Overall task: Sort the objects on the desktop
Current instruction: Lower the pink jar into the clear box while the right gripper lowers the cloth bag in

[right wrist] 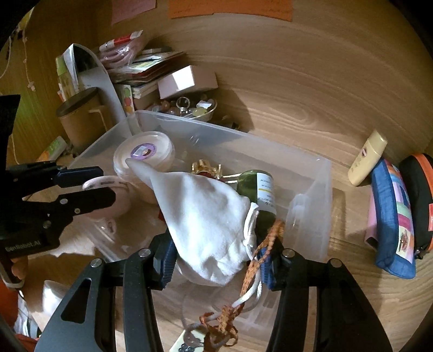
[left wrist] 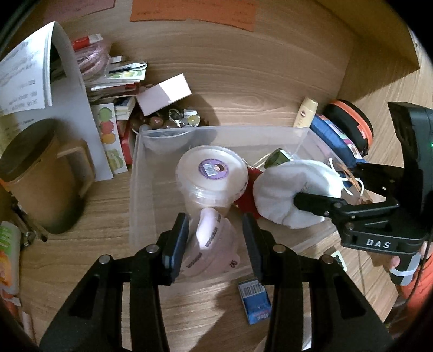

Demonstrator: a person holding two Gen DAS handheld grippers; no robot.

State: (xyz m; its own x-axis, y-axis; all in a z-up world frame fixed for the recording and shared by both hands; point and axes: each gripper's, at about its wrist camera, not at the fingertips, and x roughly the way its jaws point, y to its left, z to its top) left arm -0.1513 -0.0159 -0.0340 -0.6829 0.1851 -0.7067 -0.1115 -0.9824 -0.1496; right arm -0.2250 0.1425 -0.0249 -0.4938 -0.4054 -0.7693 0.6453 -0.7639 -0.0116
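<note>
White drawstring pouch (right wrist: 208,222) sits clamped in my right gripper (right wrist: 216,260) over the clear bin (left wrist: 140,173), centre frame; my left gripper (left wrist: 213,243) gapes around a pink tape roll (left wrist: 213,243). Lotion tube (right wrist: 368,157) and pencil case (right wrist: 392,216) remain outside.

A tan lidded mug with a handle (left wrist: 40,173) stands on the wooden desk (left wrist: 243,89). Beside it leans a curled white paper sheet (left wrist: 70,89). Orange paper notes (left wrist: 194,10) are stuck on the wooden back panel above the desk.
</note>
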